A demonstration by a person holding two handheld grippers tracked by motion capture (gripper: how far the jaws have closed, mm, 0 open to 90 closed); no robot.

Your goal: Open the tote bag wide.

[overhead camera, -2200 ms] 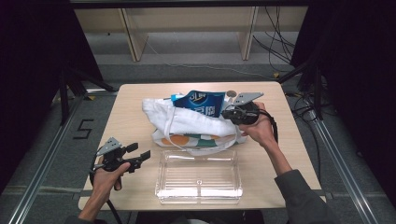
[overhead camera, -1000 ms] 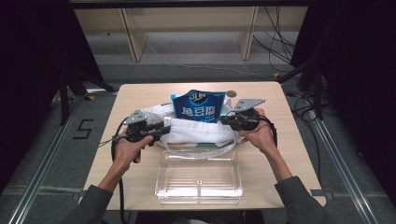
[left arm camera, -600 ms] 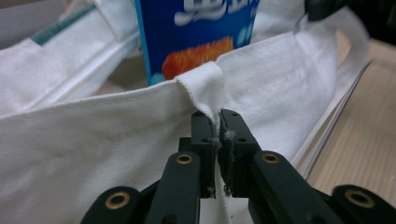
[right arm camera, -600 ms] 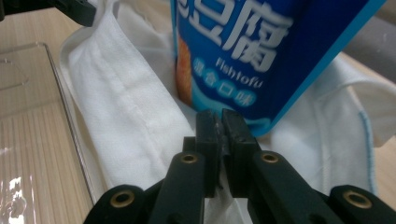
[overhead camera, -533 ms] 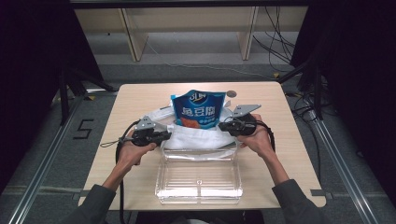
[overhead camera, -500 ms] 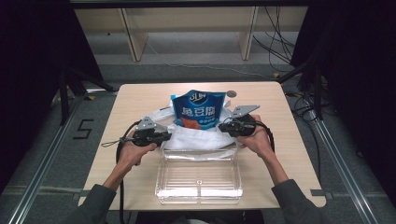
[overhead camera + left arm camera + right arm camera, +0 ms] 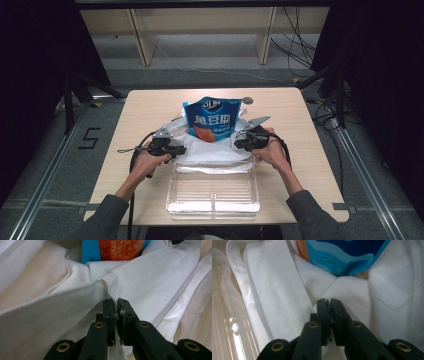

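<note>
I am pinching the white cloth bag (image 7: pixel 212 150) at its left edge with my left gripper (image 7: pixel 176 149), the blue snack pouch (image 7: pixel 213 119) standing upright inside it, while my right gripper (image 7: pixel 241 143) is clamping its right edge.

blue snack bag (image 7: pixel 213 120) base hidden — inside white cloth bag (image 7: pixel 212 150)

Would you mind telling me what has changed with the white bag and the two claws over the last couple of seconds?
The left claw came in from the table's left edge, and its jaws have just been closing on the white bag. Both claws then lowered the bag, the right claw gripping throughout. The blue snack pouch now stands upright in it. The clear container stayed put.
</note>
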